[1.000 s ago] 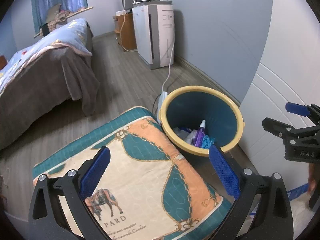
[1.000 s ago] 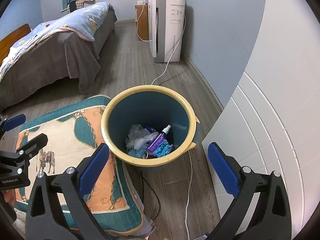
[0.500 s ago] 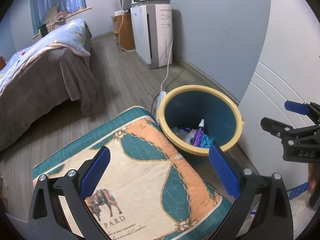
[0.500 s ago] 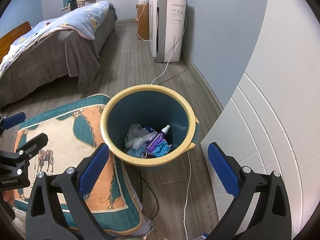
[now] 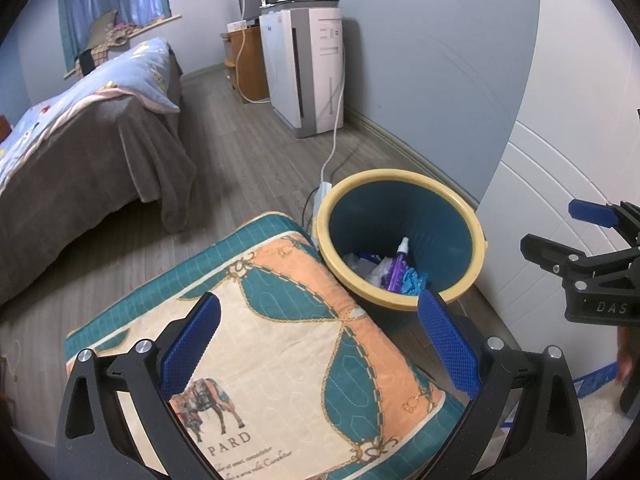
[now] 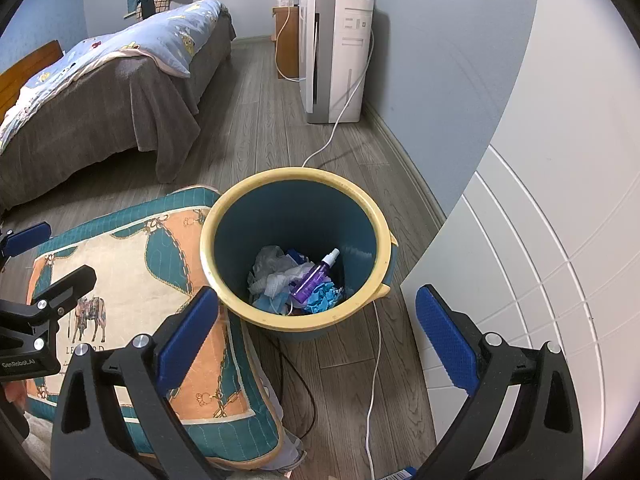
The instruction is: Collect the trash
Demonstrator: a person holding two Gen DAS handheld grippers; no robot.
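Note:
A teal trash bin with a yellow rim (image 6: pixel 224 216) (image 5: pixel 404 178) stands on the wood floor. Inside lie a purple spray bottle (image 6: pixel 316 276) (image 5: pixel 398 266), crumpled white tissue (image 6: pixel 276 276) and blue crumpled trash (image 6: pixel 324 298). My right gripper (image 6: pixel 316 332) is open and empty, held above the bin's near rim. My left gripper (image 5: pixel 318 340) is open and empty over a patterned cushion (image 5: pixel 280 340), left of the bin. Each gripper shows at the edge of the other's view, the right one (image 5: pixel 568 232) and the left one (image 6: pixel 48 256).
The cushion (image 6: pixel 132 292) touches the bin's left side. White cables (image 6: pixel 374 364) run on the floor by the bin. A white cabinet door (image 6: pixel 540 280) stands to the right. A bed (image 6: pixel 100 96) is at left, a white air purifier (image 6: pixel 340 60) at the far wall.
Both grippers have risen and drawn back slightly from the bin. They stay open and empty. The trash in the bin has not moved.

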